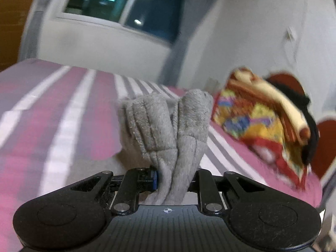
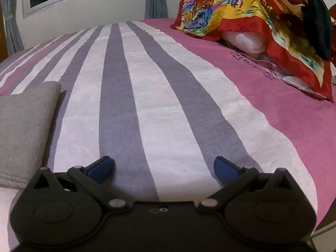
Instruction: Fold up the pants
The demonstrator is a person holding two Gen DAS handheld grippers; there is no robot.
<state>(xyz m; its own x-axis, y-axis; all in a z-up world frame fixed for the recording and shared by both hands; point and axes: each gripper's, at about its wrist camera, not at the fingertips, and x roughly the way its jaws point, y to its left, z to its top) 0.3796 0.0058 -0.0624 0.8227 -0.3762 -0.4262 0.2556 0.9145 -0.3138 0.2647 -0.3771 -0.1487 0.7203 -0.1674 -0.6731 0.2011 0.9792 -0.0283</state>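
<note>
The grey pants point(image 1: 166, 126) stand bunched in thick folds out of my left gripper point(image 1: 173, 180), which is shut on them and holds them above the striped bed. The left wrist view is blurred. In the right wrist view a flat, folded part of the grey pants point(image 2: 23, 130) lies on the bed at the left edge. My right gripper point(image 2: 163, 167) is open and empty, low over the bedsheet, to the right of that grey cloth. Its blue fingertips point(image 2: 100, 166) stand wide apart.
The bed has a pink, grey and white striped sheet point(image 2: 147, 96). A pile of colourful cloth and pillows point(image 2: 258, 19) sits at the far right of the bed; it also shows in the left wrist view point(image 1: 262, 117). A window point(image 1: 124, 4) and white wall lie behind.
</note>
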